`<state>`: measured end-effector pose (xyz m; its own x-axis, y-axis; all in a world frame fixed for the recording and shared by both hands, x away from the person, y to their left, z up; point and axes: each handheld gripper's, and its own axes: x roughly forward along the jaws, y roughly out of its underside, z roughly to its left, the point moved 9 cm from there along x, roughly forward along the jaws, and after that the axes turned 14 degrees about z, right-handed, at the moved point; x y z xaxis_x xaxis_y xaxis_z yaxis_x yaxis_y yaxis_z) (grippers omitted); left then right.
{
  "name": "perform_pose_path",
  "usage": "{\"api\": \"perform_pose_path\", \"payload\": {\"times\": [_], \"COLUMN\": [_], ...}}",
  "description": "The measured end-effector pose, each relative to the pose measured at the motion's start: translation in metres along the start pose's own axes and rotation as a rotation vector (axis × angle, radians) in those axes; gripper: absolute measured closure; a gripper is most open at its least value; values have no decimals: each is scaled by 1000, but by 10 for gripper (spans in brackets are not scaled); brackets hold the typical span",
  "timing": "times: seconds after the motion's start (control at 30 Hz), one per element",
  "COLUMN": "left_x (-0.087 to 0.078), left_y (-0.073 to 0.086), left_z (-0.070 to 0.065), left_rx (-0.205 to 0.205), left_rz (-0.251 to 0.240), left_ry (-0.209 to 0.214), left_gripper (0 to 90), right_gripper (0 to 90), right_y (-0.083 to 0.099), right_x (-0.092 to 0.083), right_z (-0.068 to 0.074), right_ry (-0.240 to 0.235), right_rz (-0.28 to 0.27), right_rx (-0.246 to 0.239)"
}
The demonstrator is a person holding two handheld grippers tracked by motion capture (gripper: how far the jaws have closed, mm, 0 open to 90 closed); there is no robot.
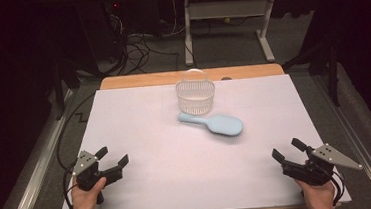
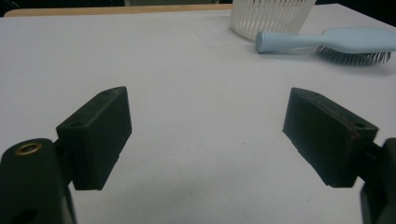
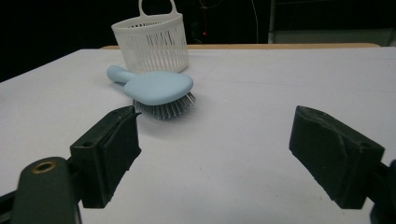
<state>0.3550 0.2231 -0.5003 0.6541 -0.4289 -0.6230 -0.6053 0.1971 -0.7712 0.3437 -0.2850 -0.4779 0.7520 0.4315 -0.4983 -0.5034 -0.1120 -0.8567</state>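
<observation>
A white sheet point(image 1: 140, 133) covers the table, leaving a strip of wooden tabletop point(image 1: 136, 81) exposed along the far edge. Beyond the table, grey carpet point(image 1: 229, 51) carries a tangle of black cables point(image 1: 136, 50). A pale metal desk frame point(image 1: 226, 11) stands behind on two feet. Surroundings are dark.

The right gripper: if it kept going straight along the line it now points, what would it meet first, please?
Probably the light blue hairbrush, just left of the right gripper and its open jaws' centre line; the white basket stands behind it. Depth is uncertain.
</observation>
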Motion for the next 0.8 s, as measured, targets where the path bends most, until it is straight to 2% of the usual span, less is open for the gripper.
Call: {"api": "perform_pose_path", "payload": {"times": [0.2,0.4,0.47,0.67,0.7,0.8], "left_x": [-1,0,-1,-5,-4,-4], "left_y": [1,0,3,4,3,3], "left_z": [1,0,-1,-2,-2,-3], "left_rx": [-1,0,14,12,20,25], "left_rz": [-1,1,7,-5,-3,-2], "left_ry": [-11,-8,-10,-4,-3,-6], "left_gripper": [164,164,163,163,163,163], "right_gripper": [168,167,167,167,167,167], "right_y": [-1,-2,-3,-4,-4,-4], "right_x": [-1,0,0,0,0,0], "right_z": [4,4,4,7,7,6], "right_ry": [-20,-19,-27,-26,-16,-19], "right_rz": [-15,-14,-17,-22,-24,-22], "right_rx": [-12,-17,-14,-8,-21,-13]}}
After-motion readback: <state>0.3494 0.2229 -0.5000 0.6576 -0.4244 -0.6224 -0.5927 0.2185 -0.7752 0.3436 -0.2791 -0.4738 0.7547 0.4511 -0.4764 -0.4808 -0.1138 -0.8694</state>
